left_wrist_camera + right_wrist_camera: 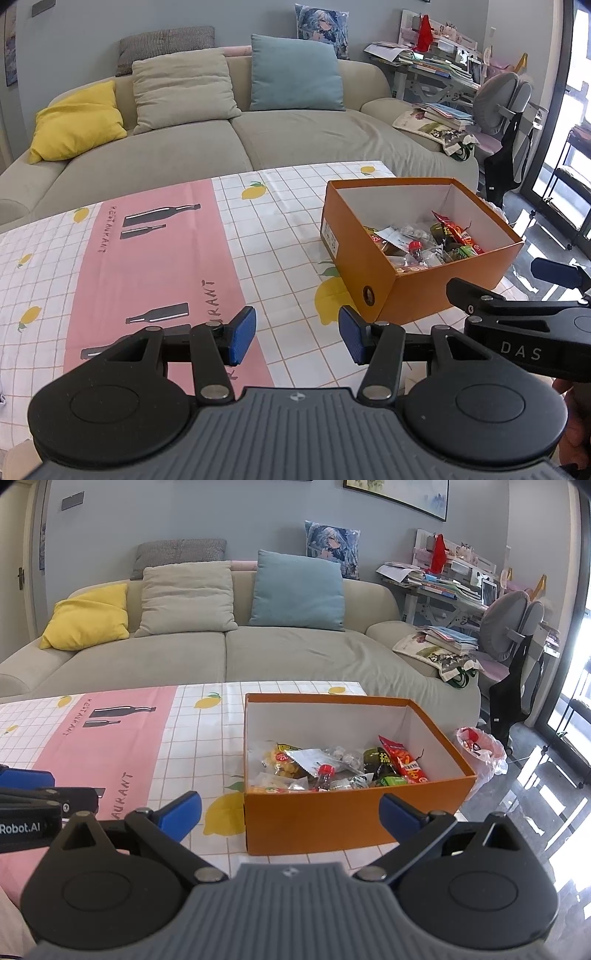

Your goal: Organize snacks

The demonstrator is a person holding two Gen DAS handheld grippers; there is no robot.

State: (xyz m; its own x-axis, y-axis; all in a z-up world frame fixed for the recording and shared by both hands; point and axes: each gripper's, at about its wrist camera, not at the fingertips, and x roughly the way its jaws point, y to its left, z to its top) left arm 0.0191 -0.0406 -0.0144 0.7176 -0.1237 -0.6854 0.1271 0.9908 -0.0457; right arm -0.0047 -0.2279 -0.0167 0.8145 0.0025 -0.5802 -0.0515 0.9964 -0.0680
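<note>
Tablecloth point(155, 258) reads "RESTAURANT" — gripper housing "Robot.AI".

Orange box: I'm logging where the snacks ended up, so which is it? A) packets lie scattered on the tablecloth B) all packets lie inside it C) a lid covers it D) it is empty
B: the snack packets lie heaped inside the open orange box; none shows on the tablecloth.

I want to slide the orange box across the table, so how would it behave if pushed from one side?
The orange box is cardboard with flat walls, so it would probably slide rather than tip. It holds only a shallow layer of snack packets, so it is likely light. The tablecloth under it may bunch up.
</note>
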